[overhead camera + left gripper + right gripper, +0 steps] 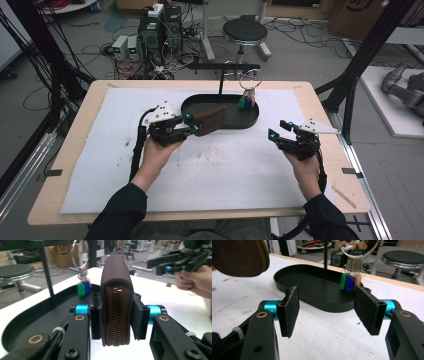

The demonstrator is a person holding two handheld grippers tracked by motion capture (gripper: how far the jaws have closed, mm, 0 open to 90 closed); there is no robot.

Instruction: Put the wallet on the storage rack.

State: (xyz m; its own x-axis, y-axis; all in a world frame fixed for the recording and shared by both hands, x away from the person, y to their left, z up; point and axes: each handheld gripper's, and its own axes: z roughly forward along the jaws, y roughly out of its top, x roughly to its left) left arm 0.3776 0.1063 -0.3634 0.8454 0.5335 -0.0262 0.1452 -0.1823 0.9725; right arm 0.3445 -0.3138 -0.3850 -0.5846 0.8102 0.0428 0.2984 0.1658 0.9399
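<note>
My left gripper (pixel 192 126) (pixel 116 321) is shut on a brown zip wallet (pixel 209 120) (pixel 115 290), held on edge with the zipper facing the camera, over the near left rim of a black oval tray (pixel 240 122) (pixel 30 317) (pixel 312 287). A bunch of keys with coloured tags (pixel 248 101) (pixel 83 288) (pixel 349 282) hangs on a large ring from a black stand (pixel 221 75) at the tray's right end. My right gripper (pixel 274 131) (pixel 328 312) stands open above the white mat, right of the tray, with nothing between its pads. The wallet (pixel 239 255) shows at the top left of the right gripper view.
A white mat (pixel 210 170) covers most of the wooden table (pixel 75 140). Behind the table are a black stool (pixel 244 32), computer boxes and cables on the floor. Black frame posts stand at both sides.
</note>
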